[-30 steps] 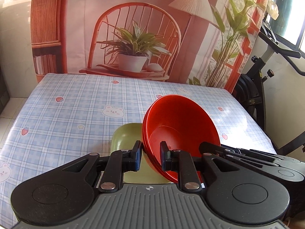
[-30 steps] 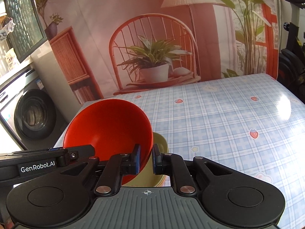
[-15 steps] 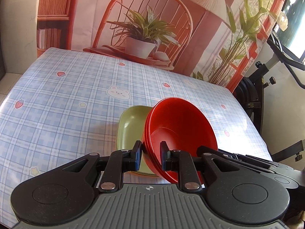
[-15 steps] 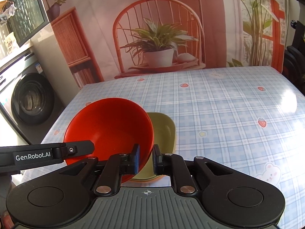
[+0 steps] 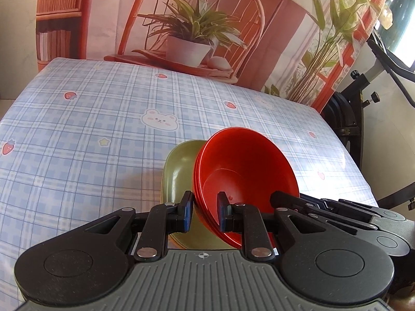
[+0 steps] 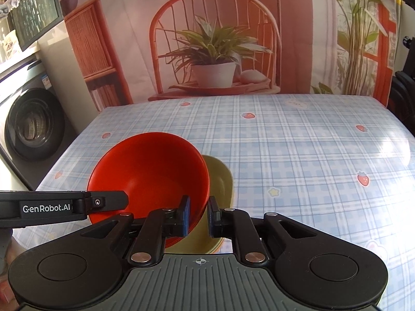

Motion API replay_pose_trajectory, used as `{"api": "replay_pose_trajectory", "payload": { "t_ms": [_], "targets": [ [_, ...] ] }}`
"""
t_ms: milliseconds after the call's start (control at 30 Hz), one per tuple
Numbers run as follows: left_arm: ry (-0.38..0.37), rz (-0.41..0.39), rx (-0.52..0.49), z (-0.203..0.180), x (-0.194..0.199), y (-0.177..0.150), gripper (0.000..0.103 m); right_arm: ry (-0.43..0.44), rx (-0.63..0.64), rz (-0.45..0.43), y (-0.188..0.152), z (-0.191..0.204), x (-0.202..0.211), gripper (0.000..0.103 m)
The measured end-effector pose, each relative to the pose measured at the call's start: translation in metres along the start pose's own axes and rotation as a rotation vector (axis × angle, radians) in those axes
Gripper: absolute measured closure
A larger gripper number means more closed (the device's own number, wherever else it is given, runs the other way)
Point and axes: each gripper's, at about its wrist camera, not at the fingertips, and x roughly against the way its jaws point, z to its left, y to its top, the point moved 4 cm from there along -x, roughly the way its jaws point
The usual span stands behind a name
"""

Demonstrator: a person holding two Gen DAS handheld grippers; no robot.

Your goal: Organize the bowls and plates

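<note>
A stack of red bowls (image 5: 246, 165) hangs tilted just over a green dish (image 5: 177, 171) that lies on the table. My left gripper (image 5: 205, 212) is shut on the near left rim of the stack. In the right wrist view my right gripper (image 6: 198, 215) is shut on the right rim of the same red bowls (image 6: 150, 171), with the green dish (image 6: 220, 181) showing behind and below. Each gripper appears in the other's view: the right gripper (image 5: 337, 207) at the lower right, the left gripper (image 6: 64, 206) at the lower left. Whether the bowls touch the dish is hidden.
The table wears a blue checked cloth (image 5: 103, 119) with strawberry and bear prints. A printed backdrop (image 6: 215, 51) of a chair and plant hangs behind it. An exercise bike (image 5: 363, 98) stands to the right, a washing machine (image 6: 31, 127) to the left.
Both grippers have sunk and moved forward with the red bowls, bringing them lower over the green dish. The grips are unchanged.
</note>
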Motion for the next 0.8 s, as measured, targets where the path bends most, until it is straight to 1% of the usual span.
{"api": "replay_pose_trajectory", "payload": {
  "t_ms": [200, 500, 800],
  "targets": [
    [0.013, 0.034, 0.002, 0.007, -0.012, -0.005, 0.083, 0.001, 0.019, 0.023, -0.004, 0.003, -0.013, 0.091],
    [0.005, 0.063, -0.009, 0.008, -0.022, -0.011, 0.083, 0.000, 0.018, 0.040, -0.008, 0.000, -0.018, 0.090],
    [-0.008, 0.041, 0.003, 0.005, -0.019, -0.013, 0.083, -0.008, 0.012, 0.044, -0.011, -0.006, -0.017, 0.090]
  ]
}}
